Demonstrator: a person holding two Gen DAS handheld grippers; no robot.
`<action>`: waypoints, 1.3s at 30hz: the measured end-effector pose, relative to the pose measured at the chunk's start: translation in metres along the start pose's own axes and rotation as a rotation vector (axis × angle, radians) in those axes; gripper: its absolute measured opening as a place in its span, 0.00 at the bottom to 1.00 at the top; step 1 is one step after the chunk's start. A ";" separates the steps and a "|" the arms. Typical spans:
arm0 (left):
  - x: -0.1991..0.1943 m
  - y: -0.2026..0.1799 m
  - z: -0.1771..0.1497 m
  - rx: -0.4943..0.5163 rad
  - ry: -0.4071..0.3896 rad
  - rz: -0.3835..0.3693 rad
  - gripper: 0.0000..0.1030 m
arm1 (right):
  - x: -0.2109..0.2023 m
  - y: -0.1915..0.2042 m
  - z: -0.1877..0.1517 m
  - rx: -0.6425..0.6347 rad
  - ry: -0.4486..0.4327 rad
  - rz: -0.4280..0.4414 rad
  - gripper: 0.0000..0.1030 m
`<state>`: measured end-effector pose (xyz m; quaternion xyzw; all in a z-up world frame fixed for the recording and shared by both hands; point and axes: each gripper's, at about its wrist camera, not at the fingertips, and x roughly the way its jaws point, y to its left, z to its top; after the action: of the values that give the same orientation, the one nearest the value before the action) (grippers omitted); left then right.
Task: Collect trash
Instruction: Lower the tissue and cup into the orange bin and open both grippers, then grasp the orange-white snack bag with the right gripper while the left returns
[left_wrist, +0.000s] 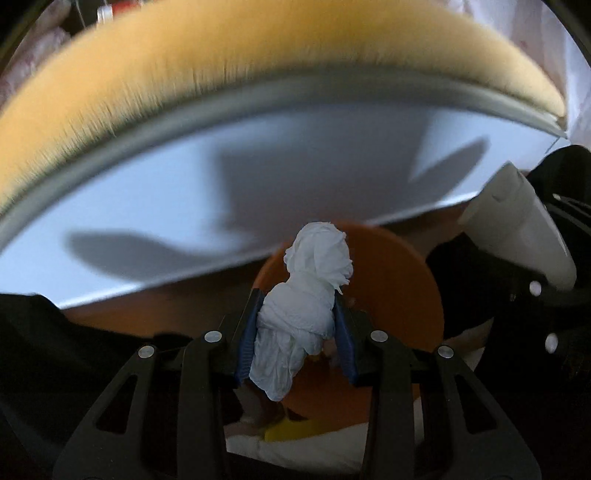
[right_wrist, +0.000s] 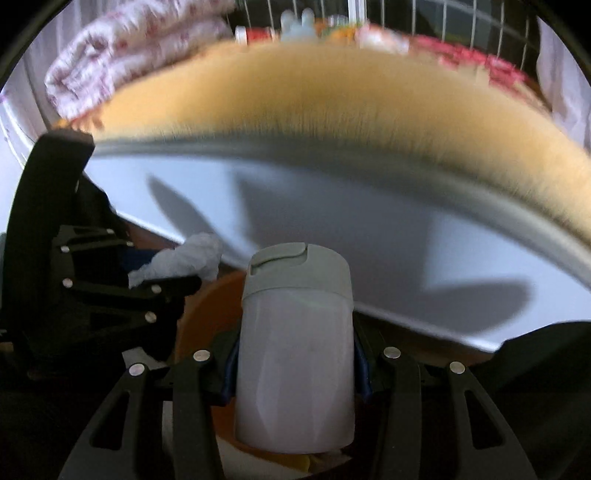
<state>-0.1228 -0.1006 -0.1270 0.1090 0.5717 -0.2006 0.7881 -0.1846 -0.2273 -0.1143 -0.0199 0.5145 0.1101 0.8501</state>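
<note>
My left gripper (left_wrist: 297, 325) is shut on a crumpled white tissue (left_wrist: 314, 280), held above an orange round bin (left_wrist: 402, 295). My right gripper (right_wrist: 295, 369) is shut on a white plastic bottle with a grey flip cap (right_wrist: 295, 332), held over the same orange bin (right_wrist: 207, 306). The bottle also shows at the right of the left wrist view (left_wrist: 517, 229). The left gripper with the tissue (right_wrist: 184, 258) shows at the left of the right wrist view. Both grippers are close side by side.
A white bed-frame side panel (left_wrist: 258, 184) with a grey edge runs across both views, topped by a yellow fuzzy blanket (left_wrist: 221, 74). A folded patterned quilt (right_wrist: 122, 48) and small items lie behind. White and yellow trash (left_wrist: 295, 432) lies below the bin.
</note>
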 end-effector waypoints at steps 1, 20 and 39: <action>0.009 0.004 0.001 -0.015 0.035 -0.011 0.35 | 0.006 -0.001 -0.001 0.008 0.023 0.000 0.45; 0.046 0.020 -0.005 -0.061 0.190 -0.025 0.35 | 0.045 -0.002 -0.002 0.033 0.161 0.023 0.45; -0.001 0.029 0.003 -0.074 0.044 -0.016 0.75 | -0.018 -0.018 0.034 0.082 -0.037 0.012 0.60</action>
<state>-0.1074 -0.0753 -0.1265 0.0794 0.5968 -0.1831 0.7772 -0.1592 -0.2430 -0.0840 0.0200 0.5029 0.0944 0.8589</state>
